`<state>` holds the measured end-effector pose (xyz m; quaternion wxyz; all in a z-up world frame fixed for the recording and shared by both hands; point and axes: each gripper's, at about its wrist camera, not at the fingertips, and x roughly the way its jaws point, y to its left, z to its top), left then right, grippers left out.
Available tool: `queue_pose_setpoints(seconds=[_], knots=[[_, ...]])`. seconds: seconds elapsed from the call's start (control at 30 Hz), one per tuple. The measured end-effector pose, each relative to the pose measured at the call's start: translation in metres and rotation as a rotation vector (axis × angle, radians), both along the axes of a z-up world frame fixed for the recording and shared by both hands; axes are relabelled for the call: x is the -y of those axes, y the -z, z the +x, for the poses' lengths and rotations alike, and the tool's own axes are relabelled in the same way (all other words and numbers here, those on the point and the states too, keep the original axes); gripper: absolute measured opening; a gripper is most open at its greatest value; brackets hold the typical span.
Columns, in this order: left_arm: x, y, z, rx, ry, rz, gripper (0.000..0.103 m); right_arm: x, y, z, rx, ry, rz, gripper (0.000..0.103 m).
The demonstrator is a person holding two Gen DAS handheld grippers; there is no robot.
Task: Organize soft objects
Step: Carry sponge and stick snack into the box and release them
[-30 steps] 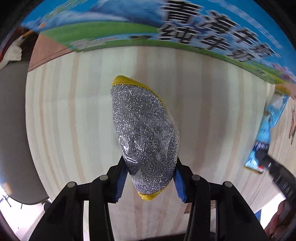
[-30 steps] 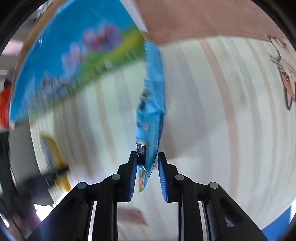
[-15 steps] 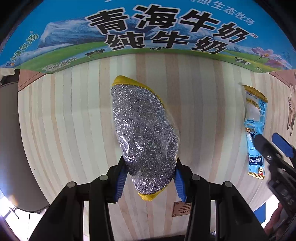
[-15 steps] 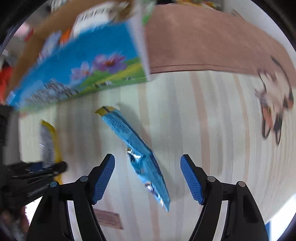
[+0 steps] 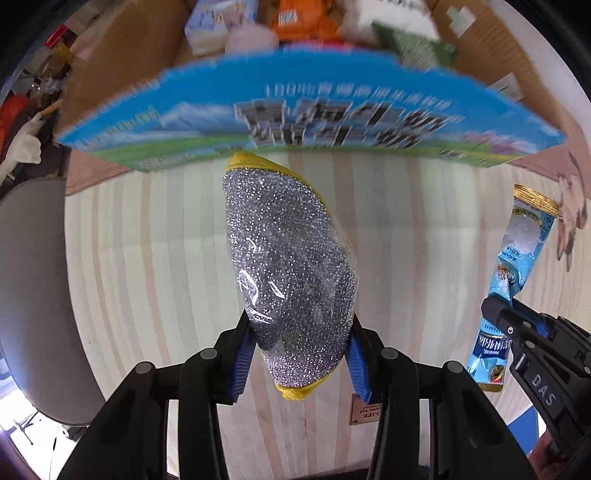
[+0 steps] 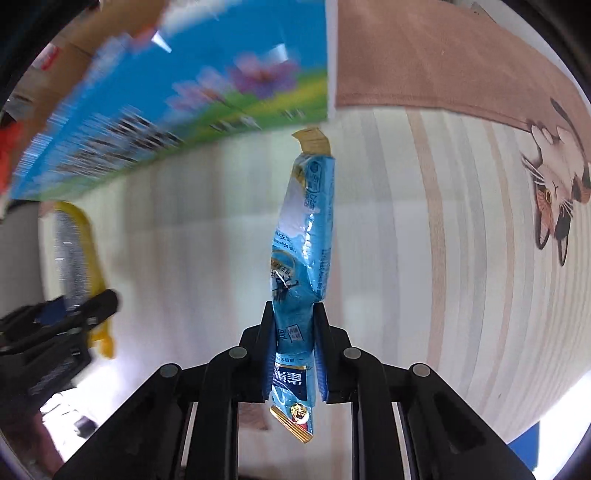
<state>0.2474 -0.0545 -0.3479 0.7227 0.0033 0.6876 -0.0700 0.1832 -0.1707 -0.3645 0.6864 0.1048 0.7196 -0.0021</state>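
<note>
Above the striped counter (image 5: 155,258), both grippers carry goods.
Left gripper (image 5: 299,354): closed on the scouring pad, blue pads pressing its lower sides.
Scouring pad (image 5: 288,273): silver glitter face, yellow edging, clear wrap; held off the counter, its far tip reaching the foot of the box.
Right gripper (image 6: 293,354): clamped narrow on the sachet's lower part.
Sachet (image 6: 303,251): long blue packet with gold ends, crumpled at mid-length, standing up from the jaws; bottom end hangs below them.
Box (image 5: 314,110): blue milk carton with green band and blurred print, open top, standing at the far edge of the counter.
Box contents: orange packet (image 5: 299,18) and other soft items, blurred.
Mat (image 6: 461,62): brown, with cat picture (image 6: 554,177), to the right.
Chair (image 5: 33,295): grey, at left.
</note>
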Motion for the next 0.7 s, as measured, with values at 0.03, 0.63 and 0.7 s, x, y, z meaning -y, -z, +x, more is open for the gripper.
queue_pose_setpoints(seconds=[0.03, 0.63, 0.7], knots=[[0.0, -0.013, -0.001, 0.024, 0.002, -0.007, 0.041, -0.002, -0.014, 0.0, 0.018, 0.005, 0.024, 0.019], [-0.027, -0.186, 0.095, 0.23, 0.106, 0.117, 0.041, 0.021, -0.195, 0.117, 0.284, -0.041, 0.054, 0.019], [-0.038, -0.174, 0.118, 0.207, 0.107, 0.158, 0.041, 0.019, -0.186, 0.152, 0.264, -0.043, 0.028, 0.019]])
